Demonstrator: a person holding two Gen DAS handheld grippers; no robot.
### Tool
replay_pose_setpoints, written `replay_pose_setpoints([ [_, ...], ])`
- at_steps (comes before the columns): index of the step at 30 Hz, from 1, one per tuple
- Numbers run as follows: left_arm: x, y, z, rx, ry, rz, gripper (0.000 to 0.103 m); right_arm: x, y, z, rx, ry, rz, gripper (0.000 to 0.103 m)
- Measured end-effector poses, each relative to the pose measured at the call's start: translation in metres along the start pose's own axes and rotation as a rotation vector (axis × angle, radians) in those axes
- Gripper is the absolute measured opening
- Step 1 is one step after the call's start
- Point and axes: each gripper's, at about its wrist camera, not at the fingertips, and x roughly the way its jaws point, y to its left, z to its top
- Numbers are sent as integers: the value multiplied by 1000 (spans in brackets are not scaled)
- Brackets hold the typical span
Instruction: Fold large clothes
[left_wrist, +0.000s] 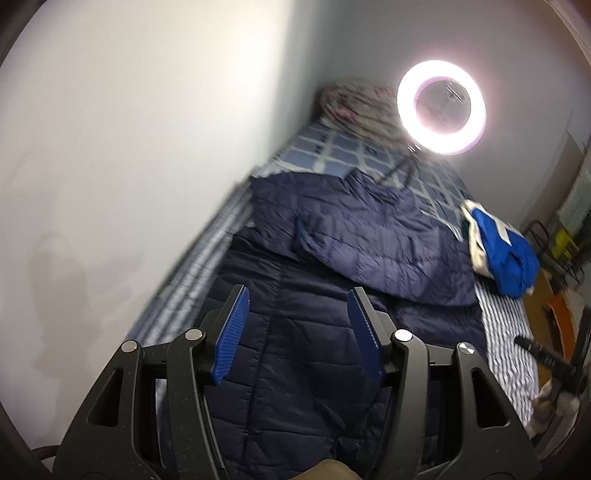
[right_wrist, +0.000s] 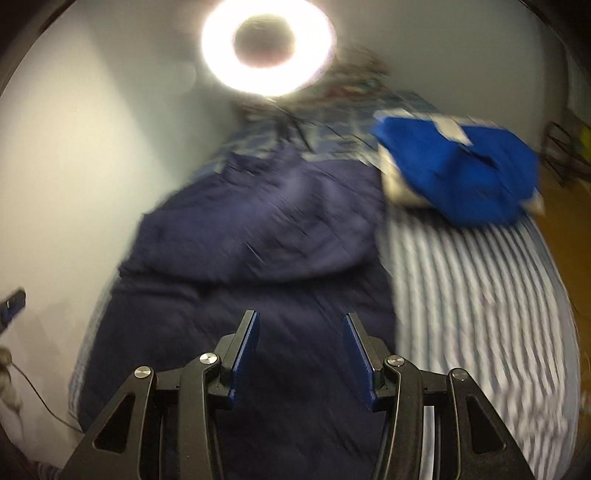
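On bed (left_wrist: 506, 343), navy jacket (left_wrist: 295, 332), quilting sharp (left view), tools (left_wrist: 297, 299) (right_wrist: 300, 325) agape

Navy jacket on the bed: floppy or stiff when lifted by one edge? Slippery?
Likely floppy: the navy jacket lies draped with a part folded over itself, so a lifted edge should sag. Probably light for its bulk, given the puffy quilting. Its smooth sheen hints it may slide in the open left gripper or right gripper.

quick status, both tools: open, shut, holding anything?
Left tool: open, empty, above the navy jacket.
Right tool: open, empty, also above the jacket.
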Motion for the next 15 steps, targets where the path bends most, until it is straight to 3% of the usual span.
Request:
replay_pose_setpoints([
  [5, 49, -10, 24, 23, 73, -84, 57, -3, -25, -46, 100, 35, -25, 50],
  [9, 117, -5, 40, -60, 171, -137, 58, 3, -16, -69, 88, 44, -77, 50],
  [15, 214, -3, 53, -58, 258, -90, 58, 23, -3, -98, 14, 58, -150, 50],
])
